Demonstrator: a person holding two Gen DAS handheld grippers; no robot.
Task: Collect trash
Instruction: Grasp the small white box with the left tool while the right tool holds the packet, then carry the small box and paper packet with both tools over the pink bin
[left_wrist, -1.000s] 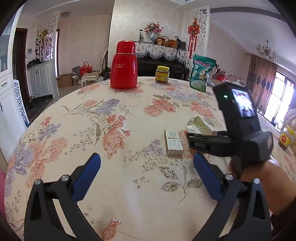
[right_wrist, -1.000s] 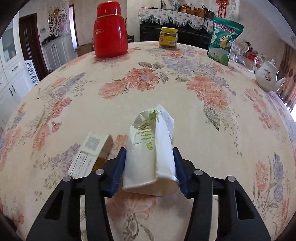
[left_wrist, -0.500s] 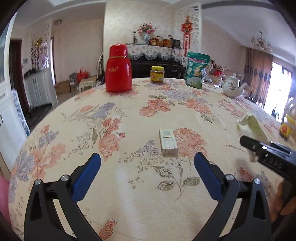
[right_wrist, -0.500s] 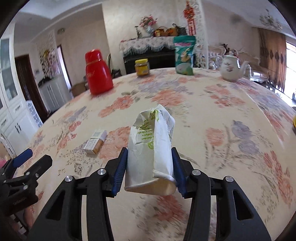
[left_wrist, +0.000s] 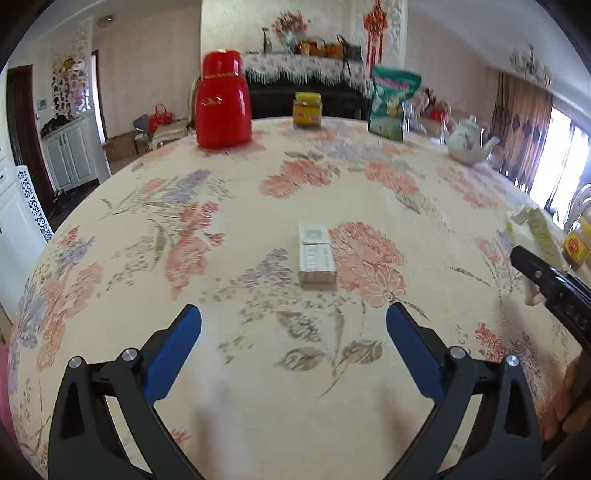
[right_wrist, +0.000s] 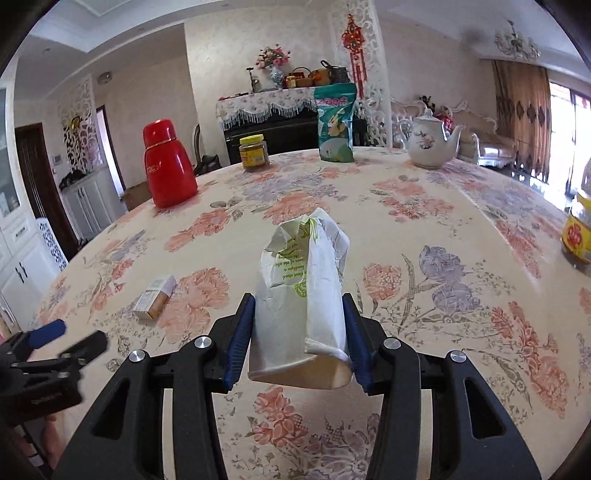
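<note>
the crumpled paper cup is clamped between the blue pads of the right gripper, its base twd the camera and its crushed white-and-green top pointing away; it is held clear of the table. in the left wrist view the same cup is seen at the far right edge, w/ the right gripper's black finger just below it & part of a hand at the lower right corner.

the left gripper is held w/ its jaws wide apart and nothing between them, above the floral tablecloth. a small box is lying flat on the cloth just ahead of the gap, roughly centred betw the two pads, not touched. in the right wrist view the box is seen to the left of the held cup, w/ the left gripper's blue tip near the lower left edge.

at the far side of the table a red flask, a yellow-lidded jar, a green snack bag & a white teapot are standing upright, well apart from both grippers. a bottle w/ a yellow-red label is seen at the right edge, cut off by the frame.
</note>
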